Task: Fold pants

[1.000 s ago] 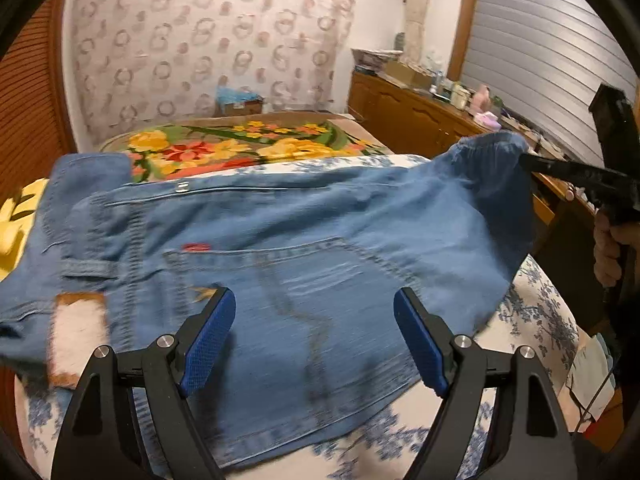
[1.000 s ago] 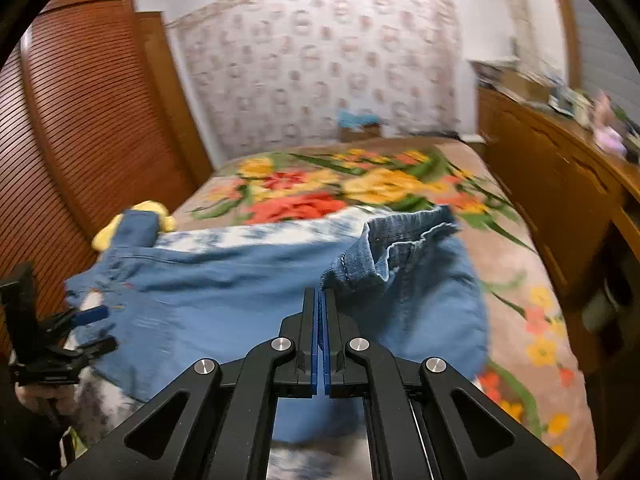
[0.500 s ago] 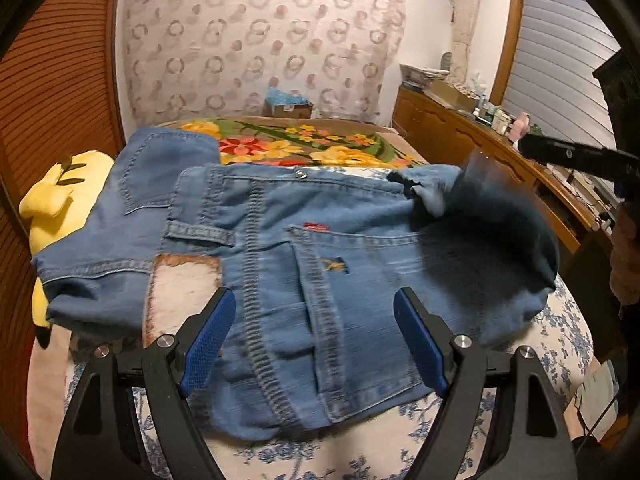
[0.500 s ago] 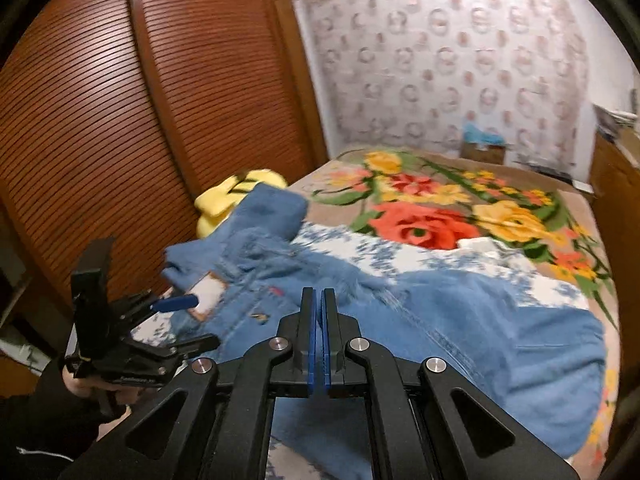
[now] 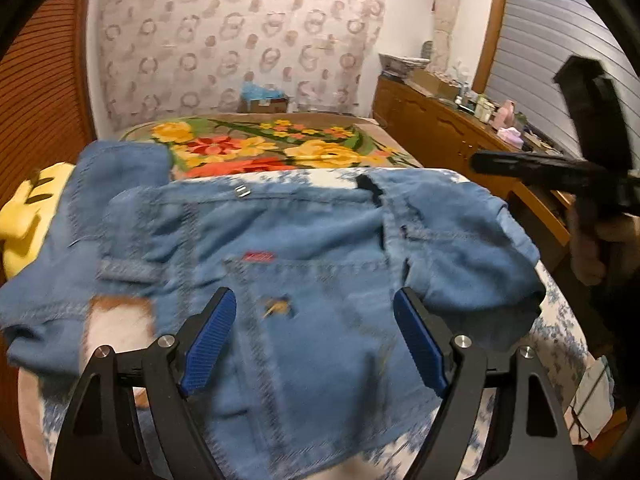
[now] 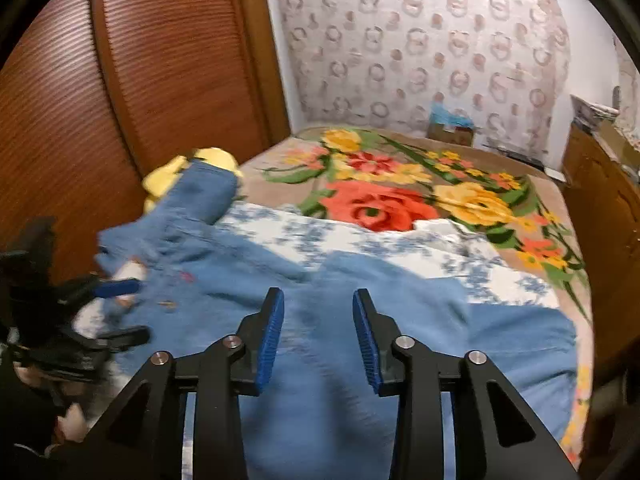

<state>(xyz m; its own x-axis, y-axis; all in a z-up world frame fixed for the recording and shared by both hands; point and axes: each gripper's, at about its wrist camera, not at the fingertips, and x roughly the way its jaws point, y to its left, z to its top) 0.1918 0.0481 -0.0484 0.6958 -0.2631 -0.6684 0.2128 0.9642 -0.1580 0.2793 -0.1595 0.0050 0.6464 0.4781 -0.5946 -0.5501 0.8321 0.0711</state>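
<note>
Blue denim pants (image 5: pixel 304 264) lie folded on the blue-and-white floral cloth (image 5: pixel 560 332), seat and back pocket up, a pale leather patch at the left. My left gripper (image 5: pixel 316 340) is open and empty, just above the pocket area. My right gripper (image 6: pixel 318 340) is open and empty above the folded pants (image 6: pixel 360 320). In the left wrist view the right gripper (image 5: pixel 480 162) hovers at the right, clear of the denim. In the right wrist view the left gripper (image 6: pixel 124 312) sits at the waistband end.
The bed carries a floral blanket (image 6: pixel 400 192). A yellow plush toy (image 5: pixel 24 208) lies under the pants' left end. A wooden slatted wardrobe (image 6: pixel 120 80) stands to the left, and a cluttered wooden dresser (image 5: pixel 448 120) runs along the right.
My right gripper carried the pant leg over onto the seat, then opened and let it go. The leg now rests folded on the pants. My left gripper stayed open.
</note>
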